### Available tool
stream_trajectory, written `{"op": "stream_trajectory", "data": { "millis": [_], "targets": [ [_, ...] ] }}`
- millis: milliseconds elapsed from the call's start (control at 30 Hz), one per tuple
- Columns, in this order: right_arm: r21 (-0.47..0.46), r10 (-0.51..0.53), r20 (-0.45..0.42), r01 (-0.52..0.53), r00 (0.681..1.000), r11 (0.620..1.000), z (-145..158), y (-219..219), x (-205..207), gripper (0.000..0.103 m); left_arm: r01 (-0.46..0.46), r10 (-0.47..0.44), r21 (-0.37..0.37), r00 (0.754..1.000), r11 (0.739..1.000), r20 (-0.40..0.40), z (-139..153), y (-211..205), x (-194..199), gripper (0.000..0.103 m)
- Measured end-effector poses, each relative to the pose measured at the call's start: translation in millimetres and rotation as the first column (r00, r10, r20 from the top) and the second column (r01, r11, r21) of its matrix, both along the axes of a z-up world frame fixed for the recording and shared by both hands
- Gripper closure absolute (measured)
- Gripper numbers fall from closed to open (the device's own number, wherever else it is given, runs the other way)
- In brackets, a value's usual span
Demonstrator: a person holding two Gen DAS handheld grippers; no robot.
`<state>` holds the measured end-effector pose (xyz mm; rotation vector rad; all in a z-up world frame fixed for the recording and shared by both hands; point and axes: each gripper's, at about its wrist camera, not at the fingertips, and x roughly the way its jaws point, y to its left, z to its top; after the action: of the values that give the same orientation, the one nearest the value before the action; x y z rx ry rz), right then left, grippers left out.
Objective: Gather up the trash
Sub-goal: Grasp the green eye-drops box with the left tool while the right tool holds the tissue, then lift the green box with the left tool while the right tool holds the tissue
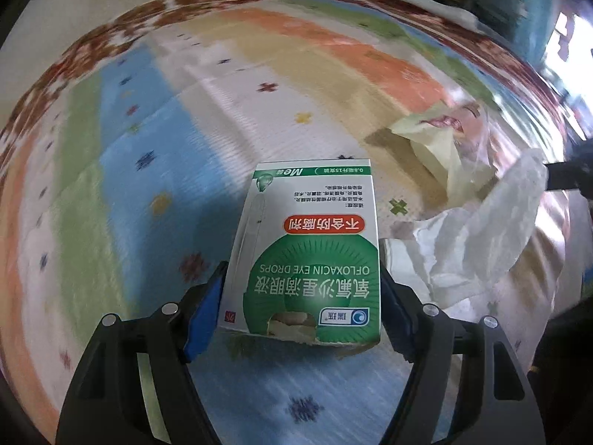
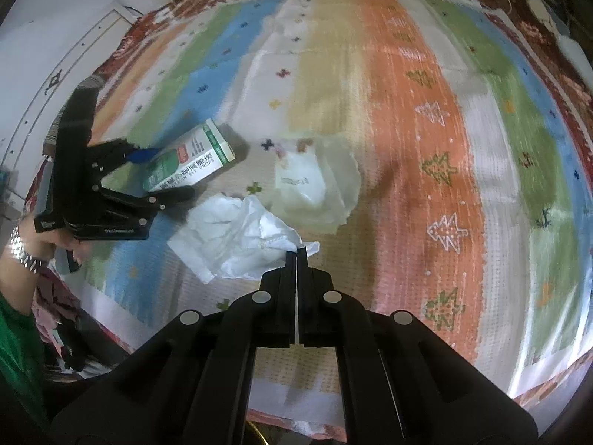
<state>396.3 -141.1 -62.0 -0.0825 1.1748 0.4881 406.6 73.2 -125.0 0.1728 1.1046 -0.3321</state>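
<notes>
- While both tools work at once, the left tool (image 1: 302,293) clamps the eye-drops box (image 1: 307,256) by its side walls at lower centre of the left wrist view, blue pads pressed flat against the card, likely because the narrow sides offer the firmest hold.
- Right tool (image 2: 297,254), centre of its own view, has its jaws pinched together on a corner of the crumpled white tissue (image 2: 237,237); thin paper needs a full close.
- Pale plastic wrapper (image 2: 318,181) lies loose just above the tissue, untouched.
- All three pieces of trash sit close together on the striped rug (image 2: 407,111).
- No bin in view; drop-off point unknown.
</notes>
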Motion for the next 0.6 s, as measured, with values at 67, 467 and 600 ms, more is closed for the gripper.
{"op": "stream_trajectory", "data": {
  "millis": [67, 467, 600],
  "targets": [
    [0.019, 0.008, 0.015, -0.009, 1.000, 1.000, 7.3, 1.3, -4.3, 0.103, -0.052, 0.052, 0.037, 0.998, 0.998, -0.017, 1.6, -0.6, -6.2, 0.030],
    [0.041, 0.068, 0.111, -0.073, 0.992, 0.996, 45.6, 18.1, -44.8, 0.103, -0.480, 0.480, -0.026, 0.877, 0.877, 0.002, 53.8, 16.7, -84.4, 0.030],
    [0.015, 0.087, 0.152, -0.091, 0.984, 0.996, 52.8, 23.8, -63.0, 0.103, -0.509, 0.509, -0.054, 0.861, 0.859, -0.010, 60.9, 14.9, -102.5, 0.030]
  ]
}}
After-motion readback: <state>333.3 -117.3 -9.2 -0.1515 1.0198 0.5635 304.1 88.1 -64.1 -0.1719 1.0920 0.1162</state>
